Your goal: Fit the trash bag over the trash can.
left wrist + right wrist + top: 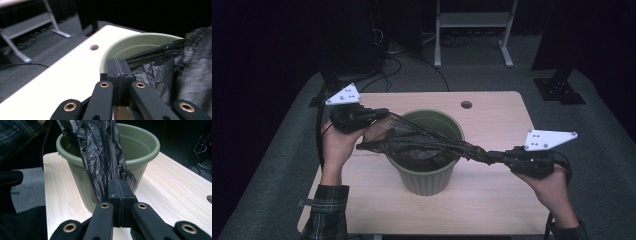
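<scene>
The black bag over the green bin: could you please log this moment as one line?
left tongs: shut on black bag | right tongs: shut on black bag | bag: stretched across green bin mouth | table: bin upright

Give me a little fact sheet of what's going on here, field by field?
Work in hand: stretching a black plastic bag over a green bin
Left tool: shut on the bag's edge, near the bin's rim
Right tool: shut on the bag's other end, pulled out beyond the bin's side
Bag: taut between both tools, partly hanging inside the bin
Surface: light wooden table
</scene>
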Demonstrator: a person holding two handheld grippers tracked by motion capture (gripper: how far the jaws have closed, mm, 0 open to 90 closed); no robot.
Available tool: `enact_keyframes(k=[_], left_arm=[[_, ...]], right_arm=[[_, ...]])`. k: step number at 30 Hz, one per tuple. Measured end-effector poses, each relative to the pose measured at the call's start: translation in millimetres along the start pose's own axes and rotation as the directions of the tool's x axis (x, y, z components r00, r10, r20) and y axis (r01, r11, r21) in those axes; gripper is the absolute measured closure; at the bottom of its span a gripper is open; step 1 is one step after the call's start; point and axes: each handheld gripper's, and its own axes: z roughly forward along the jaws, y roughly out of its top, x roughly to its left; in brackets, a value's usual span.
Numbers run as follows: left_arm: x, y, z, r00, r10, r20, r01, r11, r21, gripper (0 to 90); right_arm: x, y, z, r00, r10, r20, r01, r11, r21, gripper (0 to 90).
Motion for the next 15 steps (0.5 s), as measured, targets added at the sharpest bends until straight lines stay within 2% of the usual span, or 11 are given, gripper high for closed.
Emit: enact_keyframes(k=[3,6,7,8,9,10,11,15], left_arm=[[5.2,-7.9,-10.7,0.9988,-0.02,-0.045,0.019,0.9995,-0.024,90.0],[9.7,-15.6,-17.3,0.9978,-0.048,-0.046,0.046,0.9981,-0.042,90.0],[9.8,-17.4,-17.1,0.9981,-0.047,-0.04,0.045,0.9982,-0.039,90.0],[8.6,-19.4,-15.8,0.9982,-0.045,-0.04,0.044,0.9984,-0.037,90.0],[7.9,-20.2,-14.7,0.9986,-0.04,-0.034,0.039,0.9988,-0.031,90.0],[6.6,-21.1,-13.1,0.999,-0.033,-0.03,0.032,0.9991,-0.029,90.0],[5.7,-22.2,-11.4,0.9992,-0.031,-0.027,0.03,0.9991,-0.031,90.0],[6.3,-23.2,-9.3,0.9991,-0.034,-0.024,0.033,0.999,-0.031,90.0]], right_arm=[[1.7,-6.8,-2.6,0.9999,-0.013,-0.004,0.013,1.0,0.019,90.0],[2.7,-17.5,-1.9,0.9997,-0.02,0.015,0.019,0.997,0.076,90.0],[1.6,-21.7,-0.5,0.9993,-0.021,0.032,0.018,0.995,0.097,90.0],[-0.5,-25.6,1.0,0.9996,-0.009,0.028,0.006,0.994,0.106,90.0],[-2.8,-29.0,2.7,0.9996,-0.003,0.027,0.0,0.994,0.109,88.3],[-3.2,-29.9,3.1,0.9993,0.004,0.037,-0.008,0.994,0.109,81.2],[-4.7,-29.8,3.1,0.9987,0.007,0.05,-0.012,0.995,0.101,78.3],[-8.6,-16.1,-6.8,0.9981,0.029,0.055,-0.029,1.0,0.004,72.5]])
